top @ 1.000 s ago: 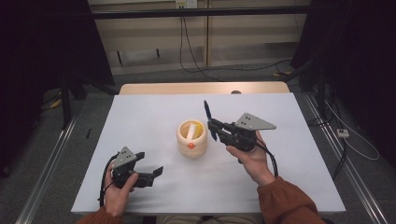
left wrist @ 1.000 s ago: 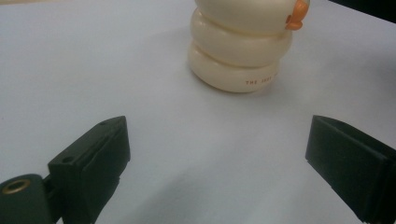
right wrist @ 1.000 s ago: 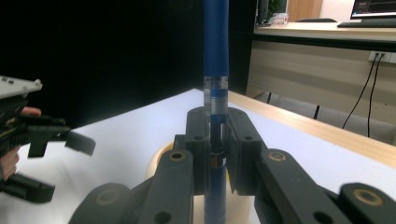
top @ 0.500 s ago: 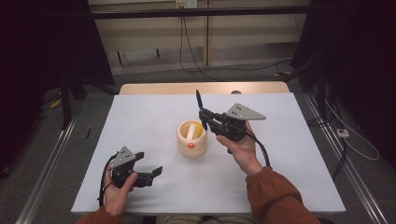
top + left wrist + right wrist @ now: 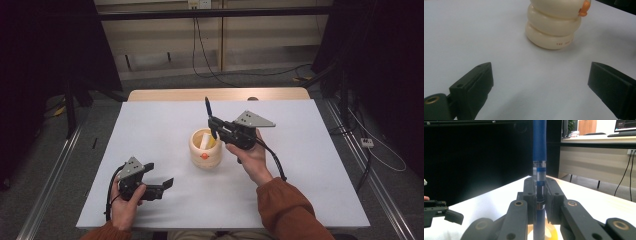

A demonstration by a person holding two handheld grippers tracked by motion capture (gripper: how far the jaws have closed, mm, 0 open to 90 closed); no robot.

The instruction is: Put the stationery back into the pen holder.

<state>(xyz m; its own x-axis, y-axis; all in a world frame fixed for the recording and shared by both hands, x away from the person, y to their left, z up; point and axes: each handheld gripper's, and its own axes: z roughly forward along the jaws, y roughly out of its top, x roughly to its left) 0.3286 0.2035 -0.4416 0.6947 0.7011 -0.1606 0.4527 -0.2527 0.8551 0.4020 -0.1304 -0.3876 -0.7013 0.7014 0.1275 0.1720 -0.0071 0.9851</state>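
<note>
the right gripper [image 5: 214, 126], a black two-jaw tool with a grey three-cornered plate on top, is held in the person's right hand [image 5: 252, 159] above the middle of the white table [image 5: 310, 165]. its jaws are clamped on a slim dark blue pen [image 5: 208, 111], which stands upright between them; in the right gripper view the pen [image 5: 539, 157] rises straight up through the centre, its blue barrel above a clear banded section and the pads pressed against both sides. the lower end of the pen passes below the jaws and is hard to make out. the gripper's tip lies just above and beside the rim of the cream-coloured, ring-stacked round holder [image 5: 205, 149], which stands upright near the centre of the table and carries a small orange mark on its front. pale items stand inside the holder; what they are cannot be told. in the left gripper view the holder [image 5: 554, 25] shows ahead of the jaws, resting on the table, well apart from them. the left gripper [image 5: 159, 178], a black tool of the same type, rests low at the near left part of the table in the person's left hand [image 5: 125, 207]; its jaws stand wide apart with nothing between them.
</note>
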